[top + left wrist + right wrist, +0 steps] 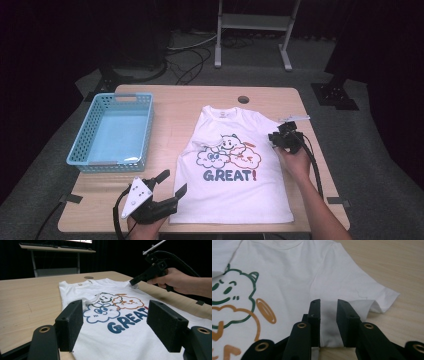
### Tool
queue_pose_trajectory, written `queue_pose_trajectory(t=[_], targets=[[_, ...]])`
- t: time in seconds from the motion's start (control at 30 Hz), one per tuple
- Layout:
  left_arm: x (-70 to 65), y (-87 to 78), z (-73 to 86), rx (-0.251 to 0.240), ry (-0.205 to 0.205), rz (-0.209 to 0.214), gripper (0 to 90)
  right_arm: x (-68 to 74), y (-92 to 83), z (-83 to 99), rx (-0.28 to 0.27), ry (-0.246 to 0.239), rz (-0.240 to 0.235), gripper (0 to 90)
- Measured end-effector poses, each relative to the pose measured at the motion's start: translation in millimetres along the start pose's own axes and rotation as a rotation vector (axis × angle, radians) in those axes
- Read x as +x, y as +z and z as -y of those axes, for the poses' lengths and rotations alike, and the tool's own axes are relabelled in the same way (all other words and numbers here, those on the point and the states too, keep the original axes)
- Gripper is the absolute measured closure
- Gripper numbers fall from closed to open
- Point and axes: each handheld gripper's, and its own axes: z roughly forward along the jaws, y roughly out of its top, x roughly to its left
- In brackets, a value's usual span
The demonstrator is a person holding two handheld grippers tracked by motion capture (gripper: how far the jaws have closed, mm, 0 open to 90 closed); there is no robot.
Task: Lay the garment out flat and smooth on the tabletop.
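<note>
1. Clearly soft, light and limp: white cotton T-shirt with a cartoon cloud print and the word GREAT (231,165), spread flat just right of the light-blue plastic lattice basket (112,131), one sleeve already folded onto the chest.
2. Likely to sag, drag and wrinkle if lifted by one point; best pinched at a hem or seam fold.
3. Right gripper (328,315): jaws narrowly parted, straddling the shirt's side edge under the sleeve, far from the basket, not yet pressing.
4. Left gripper (115,325): jaws spread wide, empty, at the bottom corner nearer the basket.
</note>
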Motion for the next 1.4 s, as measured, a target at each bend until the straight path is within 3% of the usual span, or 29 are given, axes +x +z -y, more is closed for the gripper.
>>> queue_pose_trajectory(t=[0.2,0.43,0.67,0.8,1.13,1.23,1.4], targets=[[0.7,-1.1,-1.0,-0.003,0.003,-0.002,28.7,-12.9,15.0,7.4,0.036,0.082,0.019,72.2],[0.9,-0.6,-0.8,-0.001,0.002,-0.002,28.3,-15.4,15.6,8.5,0.040,0.090,0.035,71.6],[-1.2,1.0,0.0,0.004,0.002,0.001,27.7,7.5,-5.3,7.6,-0.029,0.015,0.006,67.8],[-3.4,1.4,-0.5,0.006,0.009,0.002,27.0,15.6,-17.0,11.6,-0.011,-0.002,-0.033,65.4],[-13.5,4.5,-2.7,0.007,0.013,0.009,24.2,29.2,-61.2,38.8,-0.114,0.000,-0.109,57.2],[-16.7,5.0,-3.1,0.011,0.017,0.014,23.7,35.1,-69.4,53.4,-0.104,-0.011,-0.131,56.0],[-20.0,4.9,-4.5,0.009,0.023,0.012,23.6,49.6,-73.2,77.8,-0.051,-0.073,-0.145,54.5]])
